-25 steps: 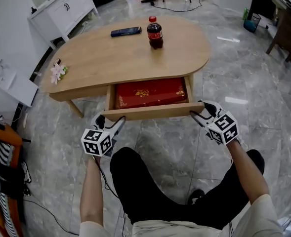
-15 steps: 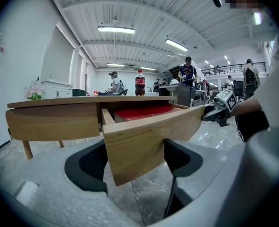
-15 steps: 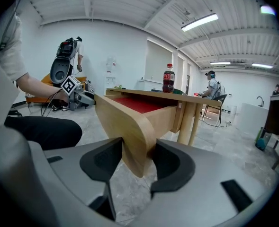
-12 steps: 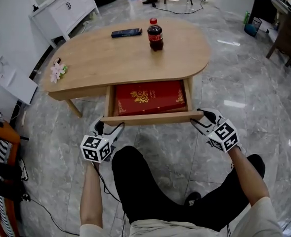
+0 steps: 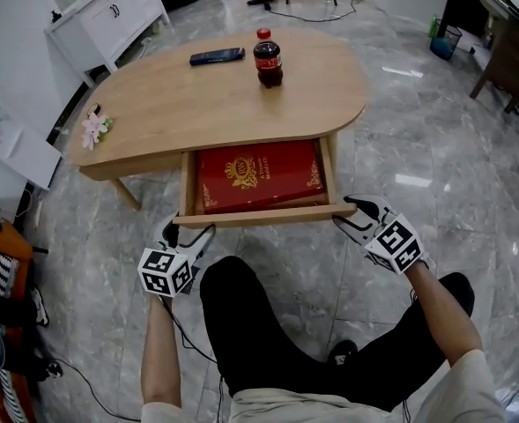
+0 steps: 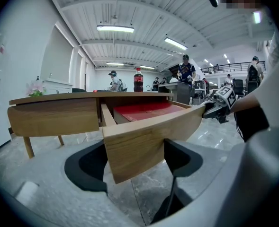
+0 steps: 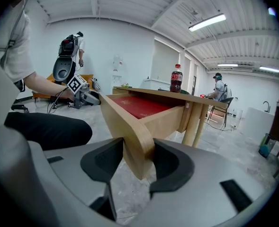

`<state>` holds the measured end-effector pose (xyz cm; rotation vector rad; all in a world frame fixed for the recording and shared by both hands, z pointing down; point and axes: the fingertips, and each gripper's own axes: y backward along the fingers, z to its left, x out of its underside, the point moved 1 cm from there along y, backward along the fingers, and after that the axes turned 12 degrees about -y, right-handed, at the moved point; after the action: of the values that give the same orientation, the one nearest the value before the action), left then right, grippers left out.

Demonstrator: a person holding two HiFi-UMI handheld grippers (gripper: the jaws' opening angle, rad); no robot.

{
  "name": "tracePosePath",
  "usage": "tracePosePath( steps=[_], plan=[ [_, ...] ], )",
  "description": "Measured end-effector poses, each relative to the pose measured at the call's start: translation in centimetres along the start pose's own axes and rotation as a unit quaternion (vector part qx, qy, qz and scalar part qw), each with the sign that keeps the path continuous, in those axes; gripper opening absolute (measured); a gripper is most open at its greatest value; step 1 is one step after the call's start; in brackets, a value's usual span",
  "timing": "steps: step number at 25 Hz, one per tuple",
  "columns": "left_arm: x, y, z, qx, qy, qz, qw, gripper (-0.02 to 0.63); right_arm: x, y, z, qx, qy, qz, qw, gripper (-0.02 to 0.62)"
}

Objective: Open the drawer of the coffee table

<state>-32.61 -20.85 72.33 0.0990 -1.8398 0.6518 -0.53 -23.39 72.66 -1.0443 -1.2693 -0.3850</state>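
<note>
The wooden coffee table (image 5: 171, 104) has its drawer (image 5: 255, 215) pulled out, and a red box (image 5: 257, 173) with gold print lies inside. My left gripper (image 5: 189, 228) grips the left end of the drawer front; in the left gripper view the panel (image 6: 144, 136) sits between the left gripper's (image 6: 134, 156) jaws, touching both. My right gripper (image 5: 345, 211) is at the right end. Its jaws are closing, and in the right gripper view the right gripper (image 7: 138, 155) has both pads against the drawer front (image 7: 132, 129).
A cola bottle (image 5: 267, 60), a dark flat phone-like object (image 5: 217, 56) and a small flower (image 5: 94, 129) rest on the tabletop. A white cabinet (image 5: 100, 20) stands at the back left. My knees (image 5: 268, 324) are just below the drawer front. People stand in the far background.
The drawer has slid further out towards me, showing more of the red box. Both grippers came back with it, still on the front's two ends.
</note>
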Motion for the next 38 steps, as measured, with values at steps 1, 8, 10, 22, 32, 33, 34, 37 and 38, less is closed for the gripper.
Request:
tracePosePath(
  steps=[1, 8, 10, 22, 32, 33, 34, 37, 38],
  plan=[
    [0.0, 0.0, 0.0, 0.000, 0.000, 0.000, 1.0000, 0.374, 0.0, 0.1, 0.0, -0.001, 0.002, 0.001, 1.000, 0.195],
    [0.4, 0.5, -0.4, 0.002, 0.000, 0.000, 1.0000, 0.374, 0.2, 0.2, 0.8, -0.014, 0.018, 0.008, 1.000, 0.187],
    [0.5, 0.6, -0.5, 0.003, 0.000, 0.000, 1.0000, 0.374, 0.2, 0.3, 1.0, -0.017, 0.018, 0.008, 1.000, 0.186],
    [0.6, 0.9, -0.7, -0.004, -0.011, -0.023, 0.9997, 0.374, 0.3, 0.4, 1.2, -0.019, 0.002, -0.021, 1.000, 0.190],
    [0.0, 0.0, 0.5, -0.010, 0.007, 0.000, 0.9999, 0.374, -0.9, 0.2, -0.2, -0.036, -0.062, -0.021, 0.997, 0.201],
    [0.0, 0.0, 0.7, -0.009, 0.010, 0.012, 0.9998, 0.374, -1.0, 0.0, -0.3, -0.033, -0.075, -0.014, 0.997, 0.206],
    [0.0, -0.1, 0.7, -0.008, 0.014, 0.025, 0.9996, 0.374, -0.9, 0.1, -0.3, -0.027, -0.092, -0.005, 0.995, 0.210],
    [0.2, -0.2, 0.3, -0.002, 0.030, 0.063, 0.9976, 0.374, -0.3, 0.7, -0.4, -0.003, -0.155, 0.001, 0.988, 0.219],
    [0.3, -0.1, 0.2, 0.000, 0.034, 0.073, 0.9967, 0.374, -0.2, 0.9, -0.4, 0.001, -0.176, -0.008, 0.984, 0.221]
  ],
)
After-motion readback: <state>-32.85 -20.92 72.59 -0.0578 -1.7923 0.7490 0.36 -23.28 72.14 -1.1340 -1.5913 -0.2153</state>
